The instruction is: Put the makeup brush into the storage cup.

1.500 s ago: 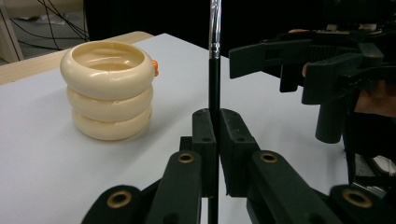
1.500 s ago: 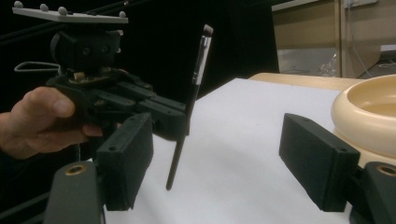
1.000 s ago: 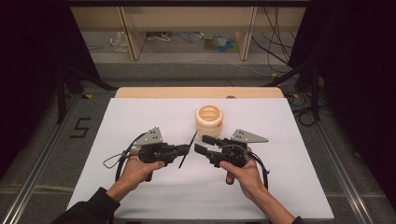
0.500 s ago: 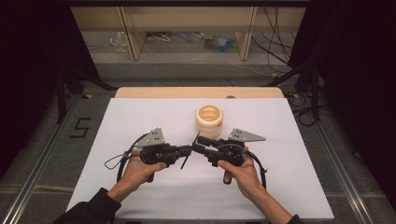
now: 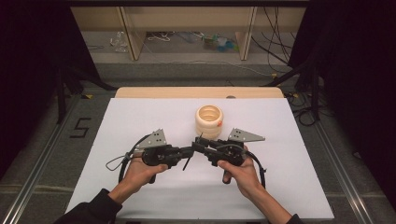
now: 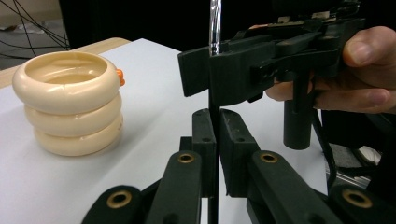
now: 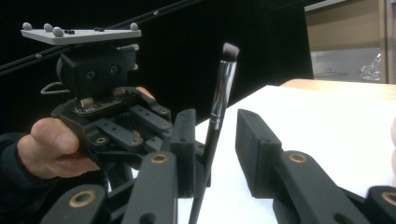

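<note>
Both tools meet over the middle of the white bench [image 5: 140,186], just in front of a cream holder of stacked rings [image 5: 209,121]. Left tool [image 6: 215,135] is clamped tight on the black handle of a makeup brush [image 7: 219,100], holding it upright with the bristles on top. Right tool [image 7: 212,140] has just been closing its jaws around the same handle near the silver ferrule; one pad sits beside it, the other clearly apart, so it has no grip yet. The likely trouble is the handover: if the left tool releases before the right one bites, the thin handle could slip or tilt out and drop onto the bench.
</note>
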A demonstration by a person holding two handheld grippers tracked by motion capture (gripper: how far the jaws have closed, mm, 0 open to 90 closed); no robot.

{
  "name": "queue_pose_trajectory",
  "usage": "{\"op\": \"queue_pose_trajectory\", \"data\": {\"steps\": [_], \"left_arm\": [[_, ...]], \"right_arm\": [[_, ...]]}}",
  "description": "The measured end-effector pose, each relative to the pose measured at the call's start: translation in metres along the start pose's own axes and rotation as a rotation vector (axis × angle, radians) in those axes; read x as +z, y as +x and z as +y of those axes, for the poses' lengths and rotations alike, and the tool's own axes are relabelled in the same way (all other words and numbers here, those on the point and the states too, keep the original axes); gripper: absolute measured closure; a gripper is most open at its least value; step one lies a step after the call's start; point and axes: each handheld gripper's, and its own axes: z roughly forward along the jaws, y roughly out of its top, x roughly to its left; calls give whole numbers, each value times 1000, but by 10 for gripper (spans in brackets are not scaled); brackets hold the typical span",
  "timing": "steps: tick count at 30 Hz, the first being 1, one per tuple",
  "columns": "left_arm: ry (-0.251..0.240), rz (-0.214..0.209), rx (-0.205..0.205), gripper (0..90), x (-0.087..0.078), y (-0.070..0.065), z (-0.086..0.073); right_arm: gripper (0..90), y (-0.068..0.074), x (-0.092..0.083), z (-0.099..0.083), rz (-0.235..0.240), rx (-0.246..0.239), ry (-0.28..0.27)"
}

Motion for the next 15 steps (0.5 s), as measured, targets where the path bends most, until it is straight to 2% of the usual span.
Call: {"op": "queue_pose_trajectory", "data": {"steps": [6, 9, 11, 15], "left_arm": [[-3, 0, -3, 851, 0, -1, 0], [0, -1, 18, 851, 0, -2, 1], [0, -2, 4, 851, 0, -3, 0], [-4, -3, 12, 851, 0, -3, 1]], "right_arm": [[724, 1, 0, 0, 17, -5, -10], [735, 0, 0, 0, 17, -2, -11], [750, 0, 0, 0, 18, -4, -9], [777, 1, 0, 1, 31, 3, -11]]}}
